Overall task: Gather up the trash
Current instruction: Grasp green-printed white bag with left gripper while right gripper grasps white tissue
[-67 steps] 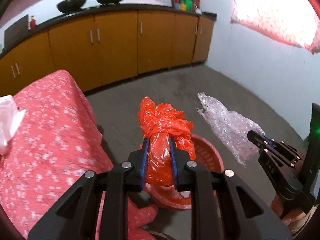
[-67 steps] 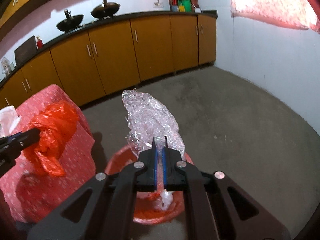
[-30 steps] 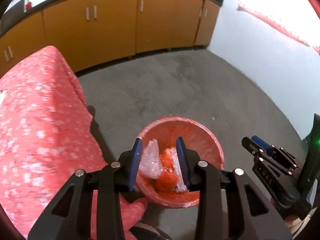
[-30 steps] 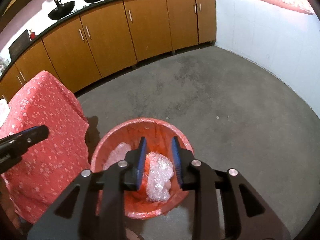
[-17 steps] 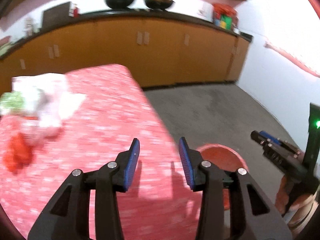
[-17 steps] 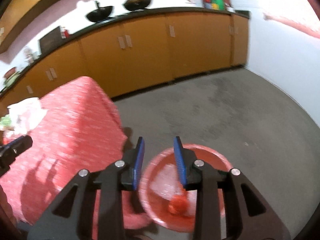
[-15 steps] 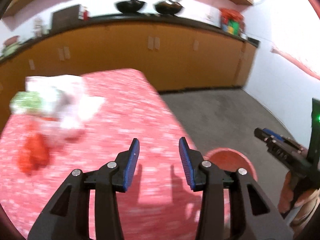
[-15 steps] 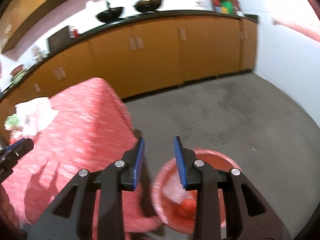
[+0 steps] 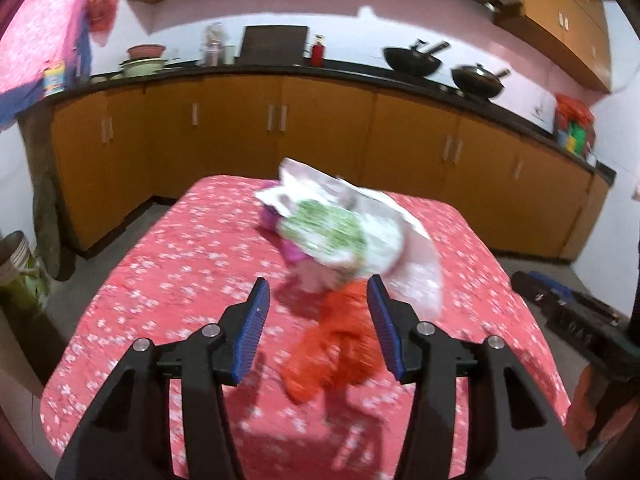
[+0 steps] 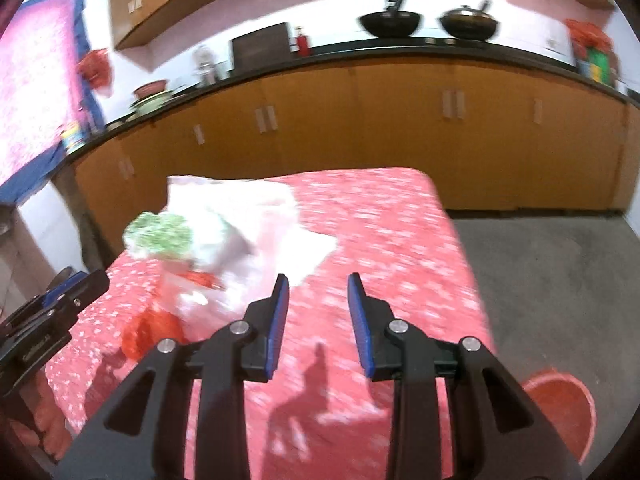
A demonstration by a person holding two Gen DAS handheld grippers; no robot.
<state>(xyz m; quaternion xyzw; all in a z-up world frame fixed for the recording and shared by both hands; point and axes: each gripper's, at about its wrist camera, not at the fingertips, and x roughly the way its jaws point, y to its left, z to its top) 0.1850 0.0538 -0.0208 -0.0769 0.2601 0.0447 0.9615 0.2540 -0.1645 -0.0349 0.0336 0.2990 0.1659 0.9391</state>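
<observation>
1. The left gripper (image 9: 316, 330) hangs over the bench (image 9: 168, 272), which wears a red flowered cloth; its jaws have just been spreading and grasp nothing.
2. An orange plastic bag (image 9: 336, 344) lies on the cloth below it, toward the near edge.
3. Behind the bag sits a blurred heap of white and green wrappers (image 9: 344, 232), probably bags, near the far edge.
4. The right gripper (image 10: 316, 316) is released and empty, over the bench's right side.
5. A red bin (image 10: 560, 412) stands on the floor off the near right corner.
</observation>
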